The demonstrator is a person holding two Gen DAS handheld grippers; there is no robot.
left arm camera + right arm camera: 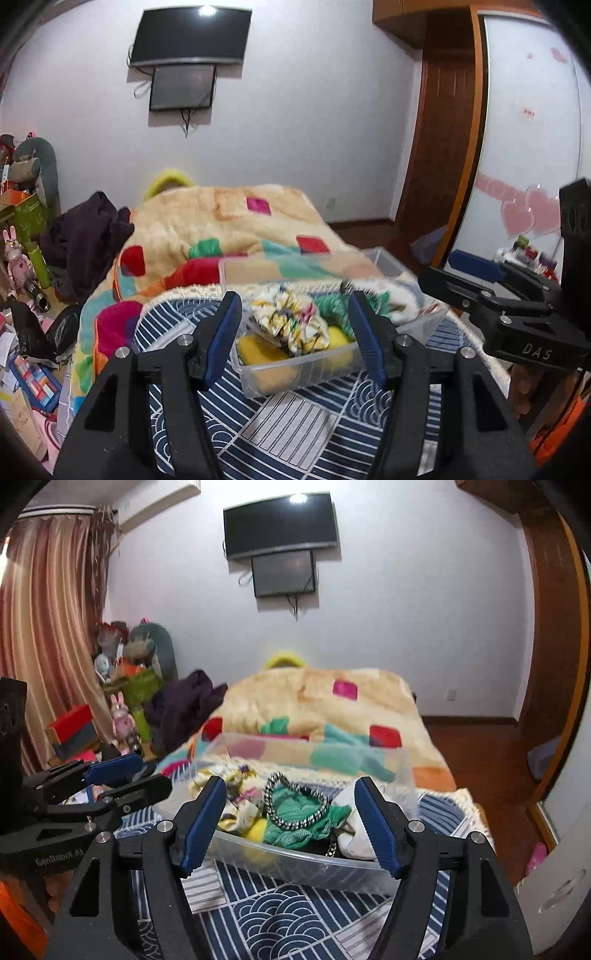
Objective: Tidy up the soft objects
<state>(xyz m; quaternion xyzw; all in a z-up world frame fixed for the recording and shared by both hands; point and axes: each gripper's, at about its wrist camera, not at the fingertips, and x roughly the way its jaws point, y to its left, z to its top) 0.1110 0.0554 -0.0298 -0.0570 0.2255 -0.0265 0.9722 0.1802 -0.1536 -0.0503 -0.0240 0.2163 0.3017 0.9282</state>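
Observation:
A clear plastic bin (295, 376) stands on a blue-and-white patterned cloth (288, 417) and holds soft things: a floral scrunchie (291, 325), a yellow sponge (262, 354), a green knit piece (295, 812) and a black-and-white braided band (295, 821). My left gripper (295, 332) is open and empty, its fingers on either side of the bin's near end. My right gripper (291, 823) is open and empty in front of the bin (295, 864). Each gripper shows at the edge of the other's view.
The bed beyond carries a fluffy patchwork blanket (240, 225) and a dark garment (88, 236). Toys and boxes (26, 206) crowd the floor on the left. A wardrobe with a sliding door (532, 129) stands on the right. A TV (192, 37) hangs on the far wall.

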